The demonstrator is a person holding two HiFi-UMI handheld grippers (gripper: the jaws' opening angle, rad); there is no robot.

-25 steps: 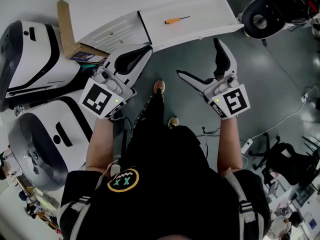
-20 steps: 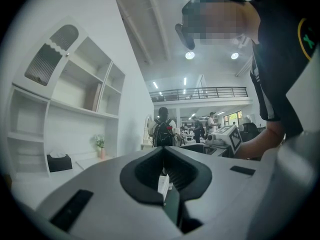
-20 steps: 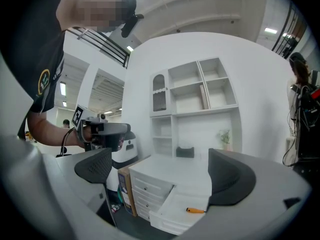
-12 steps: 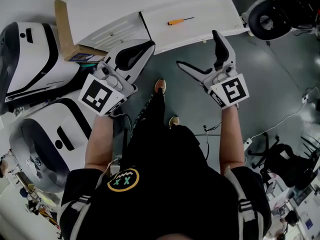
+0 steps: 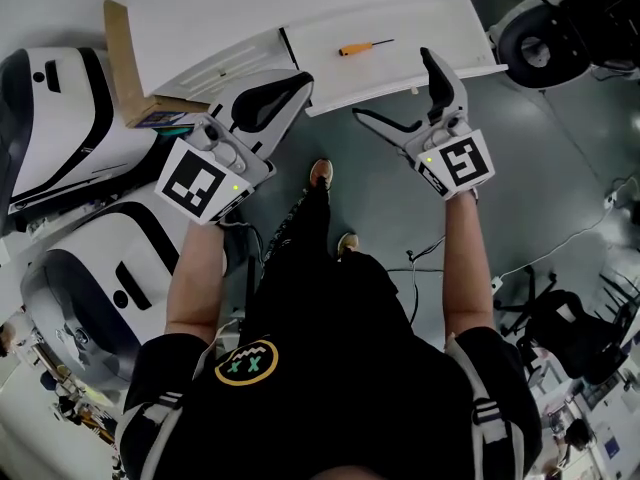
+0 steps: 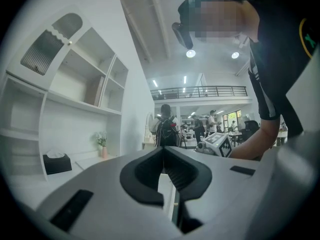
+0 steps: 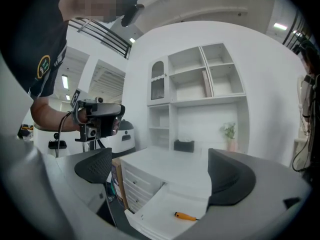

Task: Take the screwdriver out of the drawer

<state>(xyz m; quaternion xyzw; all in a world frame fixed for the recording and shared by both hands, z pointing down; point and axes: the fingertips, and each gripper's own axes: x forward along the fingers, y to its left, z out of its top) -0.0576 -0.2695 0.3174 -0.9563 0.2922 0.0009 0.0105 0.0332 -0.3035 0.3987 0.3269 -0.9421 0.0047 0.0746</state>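
In the head view, a slim orange-handled screwdriver (image 5: 365, 46) lies untouched in the open white drawer (image 5: 440, 30). The right tool (image 5: 392, 86) hovers at the drawer's front edge, and the left tool (image 5: 290, 90) is off to its left.

The left gripper view shows jaws pressed together on nothing.

The right gripper view shows jaws wide apart, with the screwdriver in the drawer beyond them.
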